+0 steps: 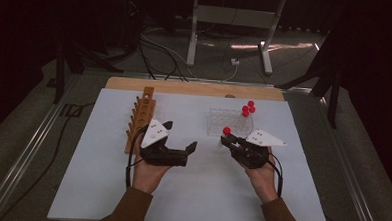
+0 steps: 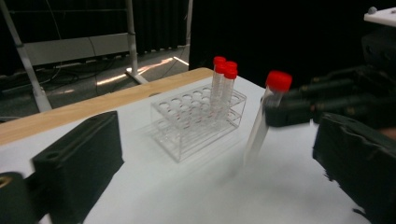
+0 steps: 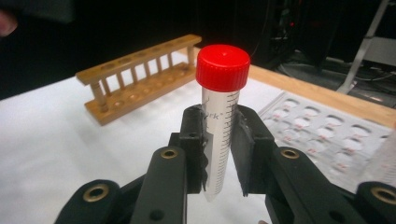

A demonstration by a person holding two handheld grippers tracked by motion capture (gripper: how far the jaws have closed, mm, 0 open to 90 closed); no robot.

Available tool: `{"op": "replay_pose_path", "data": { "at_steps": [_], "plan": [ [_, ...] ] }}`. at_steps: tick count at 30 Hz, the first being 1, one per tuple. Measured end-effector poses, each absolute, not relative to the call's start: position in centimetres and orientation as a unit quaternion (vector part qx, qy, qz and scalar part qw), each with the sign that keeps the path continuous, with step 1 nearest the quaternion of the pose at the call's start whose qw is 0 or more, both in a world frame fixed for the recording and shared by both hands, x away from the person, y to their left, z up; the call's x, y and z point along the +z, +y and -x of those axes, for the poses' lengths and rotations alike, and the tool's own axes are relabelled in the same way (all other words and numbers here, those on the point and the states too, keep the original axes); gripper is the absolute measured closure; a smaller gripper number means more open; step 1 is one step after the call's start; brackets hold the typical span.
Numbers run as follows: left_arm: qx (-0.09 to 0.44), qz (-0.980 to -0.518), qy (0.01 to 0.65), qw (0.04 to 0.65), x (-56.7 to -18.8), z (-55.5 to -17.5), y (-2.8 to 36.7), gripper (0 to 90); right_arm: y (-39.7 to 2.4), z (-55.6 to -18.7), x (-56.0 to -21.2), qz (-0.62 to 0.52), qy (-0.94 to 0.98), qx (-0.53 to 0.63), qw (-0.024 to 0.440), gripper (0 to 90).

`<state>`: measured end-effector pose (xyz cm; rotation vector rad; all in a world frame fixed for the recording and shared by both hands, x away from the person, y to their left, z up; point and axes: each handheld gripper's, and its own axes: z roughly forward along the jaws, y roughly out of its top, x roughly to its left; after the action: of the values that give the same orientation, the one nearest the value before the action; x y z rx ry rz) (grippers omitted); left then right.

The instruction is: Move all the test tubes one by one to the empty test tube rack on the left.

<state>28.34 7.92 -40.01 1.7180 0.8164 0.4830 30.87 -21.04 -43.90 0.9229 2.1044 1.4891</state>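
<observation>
My right gripper (image 1: 227, 140) (image 3: 219, 120) is shut on a clear graduated tube (image 3: 221, 149) with a red cap (image 3: 222, 67), holding it upright just below the cap. In the left gripper view the same tube (image 2: 261, 128) hangs tilted above the white mat, just in front of a clear plastic rack (image 1: 222, 122) (image 2: 187, 126). Three red-capped tubes (image 1: 247, 110) (image 2: 224, 74) stand in that rack's far right corner. My left gripper (image 1: 179, 136) (image 2: 219, 186) is open with nothing between its jaws, left of the right gripper, beside a wooden rack (image 1: 141, 115) (image 3: 140, 77).
A white mat (image 1: 190, 190) covers the table, with a wooden board edge (image 1: 185, 87) along its far side. Metal stand legs (image 1: 227, 37) and cables lie on the dark floor beyond. The person's hands and brown sleeves enter at the bottom.
</observation>
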Motion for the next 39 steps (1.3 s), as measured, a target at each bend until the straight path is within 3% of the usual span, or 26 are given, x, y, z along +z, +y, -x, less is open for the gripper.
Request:
{"op": "replay_pose_path", "data": {
  "at_steps": [5,6,7,11,12,14,26,31,32,33,34,35,36,37,38,39],
  "plan": [
    [0.196,-0.744,0.339,0.541,-40.1,-29.3,5.4,7.7,-20.1,-30.6,-44.1,-0.323,0.762,0.527,0.192,74.9],
    [0.194,-0.748,0.336,0.539,-40.3,-29.4,4.9,13.6,-19.7,-30.5,-44.1,-0.318,0.765,0.527,0.191,74.9],
    [0.194,-0.75,0.333,0.538,-40.3,-29.5,4.5,13.6,-19.7,-30.5,-44.1,-0.318,0.765,0.527,0.191,74.9],
    [0.179,-0.754,0.323,0.544,-40.6,-29.9,3.5,36.0,-19.1,-30.3,-44.1,-0.312,0.771,0.523,0.19,74.9],
    [0.175,-0.754,0.321,0.546,-40.6,-30.0,3.3,36.0,-19.0,-30.2,-44.1,-0.311,0.772,0.522,0.189,74.9],
    [0.171,-0.756,0.319,0.546,-40.7,-30.1,2.9,45.2,-18.7,-30.2,-44.3,-0.308,0.775,0.52,0.186,74.9],
    [0.154,-0.772,0.315,0.53,-41.3,-30.5,1.3,70.0,-18.1,-30.0,-44.3,-0.3,0.781,0.518,0.179,74.9],
    [0.156,-0.771,0.316,0.531,-41.3,-30.5,1.3,71.1,-18.2,-30.0,-44.4,-0.3,0.781,0.518,0.178,73.7],
    [0.156,-0.769,0.317,0.533,-41.2,-30.6,1.5,71.2,-18.2,-30.1,-44.3,-0.304,0.779,0.52,0.174,64.0],
    [0.156,-0.769,0.317,0.533,-41.2,-30.6,1.5,71.2,-18.2,-30.1,-44.3,-0.304,0.779,0.52,0.174,64.0],
    [0.159,-0.766,0.32,0.534,-41.2,-30.6,1.7,71.2,-18.3,-30.1,-44.3,-0.307,0.779,0.519,0.173,54.3],
    [0.159,-0.766,0.32,0.534,-41.2,-30.6,1.7,71.2,-18.3,-30.1,-44.3,-0.307,0.779,0.519,0.173,54.3],
    [0.162,-0.764,0.322,0.535,-41.1,-30.7,1.9,71.2,-18.6,-30.3,-44.3,-0.31,0.776,0.524,0.167,45.0],
    [0.162,-0.764,0.322,0.535,-41.1,-30.7,1.9,71.2,-18.6,-30.3,-44.3,-0.31,0.776,0.524,0.167,45.0],
    [0.165,-0.762,0.324,0.535,-41.0,-30.7,2.2,71.2,-19.0,-30.4,-44.3,-0.319,0.771,0.525,0.166,35.8],
    [0.165,-0.762,0.324,0.535,-41.0,-30.7,2.2,71.2,-19.0,-30.4,-44.3,-0.319,0.771,0.525,0.166,35.8]
  ]
}}
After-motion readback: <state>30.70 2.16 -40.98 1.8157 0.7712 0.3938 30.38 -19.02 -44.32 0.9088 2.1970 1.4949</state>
